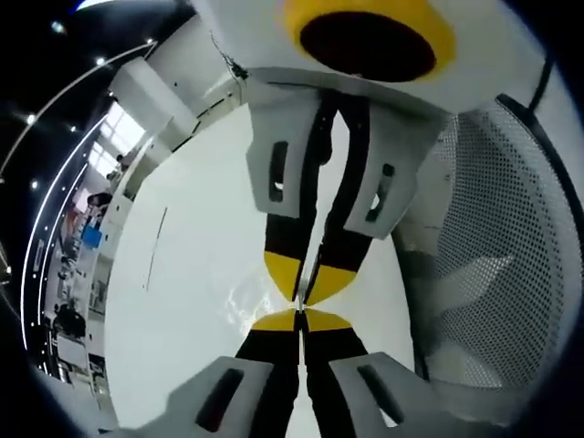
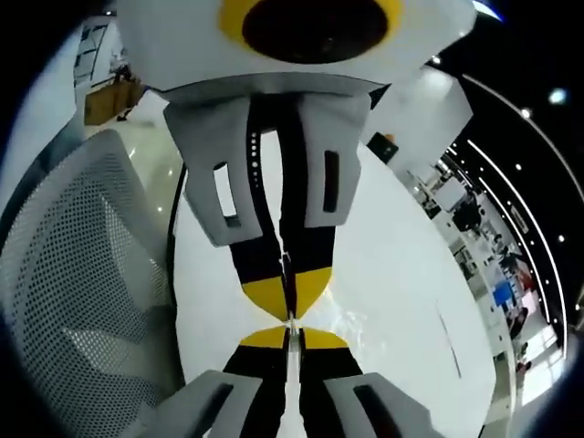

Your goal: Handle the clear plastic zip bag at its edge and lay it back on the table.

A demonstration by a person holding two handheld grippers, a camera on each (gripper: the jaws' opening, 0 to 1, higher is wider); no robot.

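Findings at the time of inspection.

The left gripper (image 1: 301, 321) and the right gripper (image 1: 307, 285) stood nose to nose, their yellow tips all but touching, above the white table (image 1: 182, 319). In the right gripper view the same meeting appeared: right gripper (image 2: 290, 338) below, left gripper (image 2: 287, 297) above.

Both sets of jaws were drawn together, with no open gap. A thin pale line ran in each seam. This was judged to be the bag's edge nipped by both claws, though the film was too clear to confirm.

The zip bag (image 1: 245, 297) showed only as faint wrinkled glints just beside the tips, and again in the right gripper view (image 2: 365, 325). It lay over the table near the edge by the mesh chair (image 1: 511, 228). Whether it hung free or already touched the surface could not be told.

Progress, as a judgement: the gripping at the edge appeared done. The laying down was not yet complete, since both claws were closed. Outstanding: lower the bag flat, release both grips, and draw clear.
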